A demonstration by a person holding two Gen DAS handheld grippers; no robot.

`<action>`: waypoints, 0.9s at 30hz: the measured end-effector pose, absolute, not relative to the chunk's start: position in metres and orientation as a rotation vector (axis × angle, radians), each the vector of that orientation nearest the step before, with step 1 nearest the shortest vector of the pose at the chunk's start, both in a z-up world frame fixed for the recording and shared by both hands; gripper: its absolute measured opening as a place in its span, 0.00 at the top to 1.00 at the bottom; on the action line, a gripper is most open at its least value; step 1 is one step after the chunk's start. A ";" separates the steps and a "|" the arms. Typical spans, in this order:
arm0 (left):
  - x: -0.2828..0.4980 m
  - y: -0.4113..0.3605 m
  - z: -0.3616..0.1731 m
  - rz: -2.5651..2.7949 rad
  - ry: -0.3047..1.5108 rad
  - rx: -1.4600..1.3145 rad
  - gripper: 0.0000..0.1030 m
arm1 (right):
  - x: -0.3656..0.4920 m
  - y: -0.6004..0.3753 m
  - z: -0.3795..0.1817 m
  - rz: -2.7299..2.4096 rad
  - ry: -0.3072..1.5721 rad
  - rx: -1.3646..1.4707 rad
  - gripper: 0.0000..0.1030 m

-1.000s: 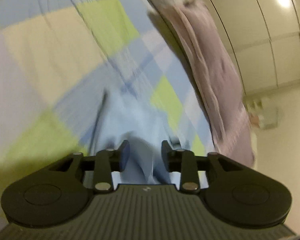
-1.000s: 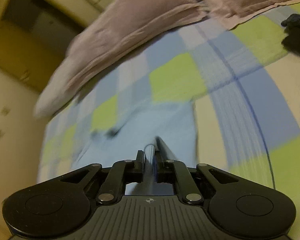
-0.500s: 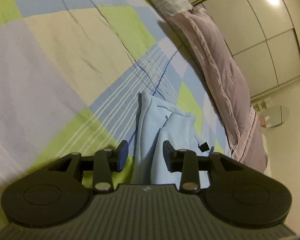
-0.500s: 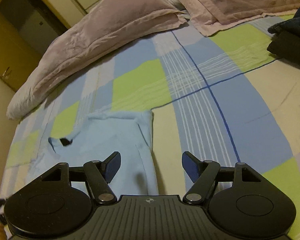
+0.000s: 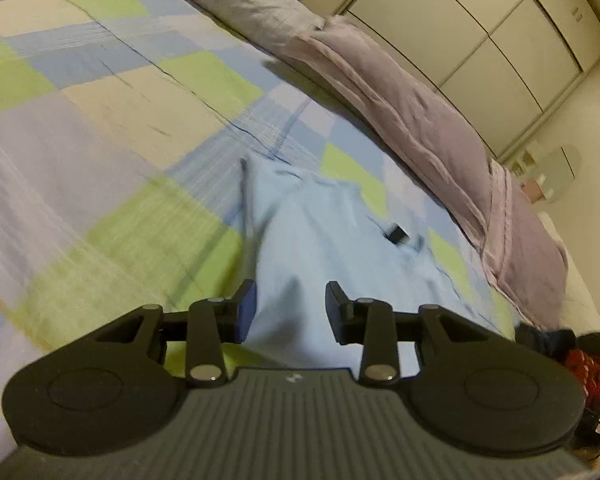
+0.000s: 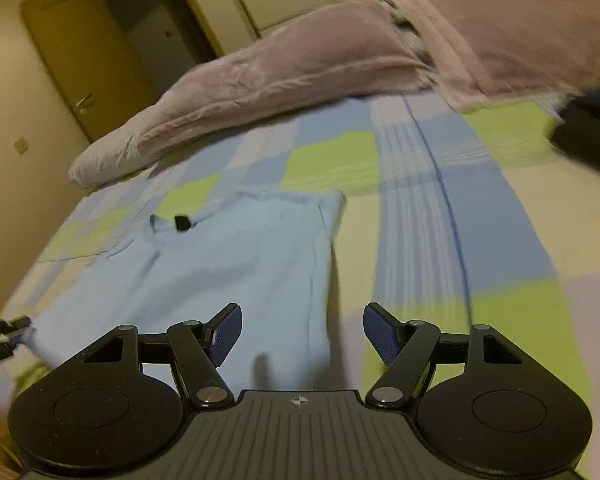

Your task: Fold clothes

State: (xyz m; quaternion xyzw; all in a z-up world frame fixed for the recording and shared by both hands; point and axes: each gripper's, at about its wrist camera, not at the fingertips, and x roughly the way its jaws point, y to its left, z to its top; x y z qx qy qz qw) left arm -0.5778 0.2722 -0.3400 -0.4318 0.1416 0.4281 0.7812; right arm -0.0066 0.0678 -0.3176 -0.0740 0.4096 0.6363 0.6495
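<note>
Light-blue shirt (image 6: 236,264) lies flat on the checked bedsheet (image 6: 440,208), just ahead of both hand-held grippers. Right hand-held gripper (image 6: 302,334) has just spread its jaws, nothing between them. Left hand-held gripper (image 5: 291,312) stands parted over the cloth, gripping nothing. Mauve duvet (image 5: 420,128) lies beyond.

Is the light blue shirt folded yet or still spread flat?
Partly folded: the light blue shirt lies on the bed with one side doubled over along a straight edge; collar end unfolded.
</note>
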 end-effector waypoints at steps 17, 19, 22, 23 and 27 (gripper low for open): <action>-0.512 0.352 -0.320 0.918 0.480 -0.850 0.68 | 0.000 0.130 -0.296 1.511 0.838 -0.258 0.50; -0.506 0.367 -0.330 0.912 0.516 -0.833 0.68 | 0.004 0.153 -0.310 1.504 0.859 -0.277 0.50; -0.505 0.385 -0.341 0.894 0.538 -0.838 0.68 | 0.011 0.185 -0.331 1.483 0.898 -0.312 0.50; -0.506 0.390 -0.344 0.887 0.541 -0.845 0.67 | 0.014 0.192 -0.337 1.480 0.913 -0.312 0.50; -0.511 0.405 -0.354 0.838 0.519 -0.889 0.67 | 0.026 0.211 -0.353 1.479 0.990 -0.277 0.50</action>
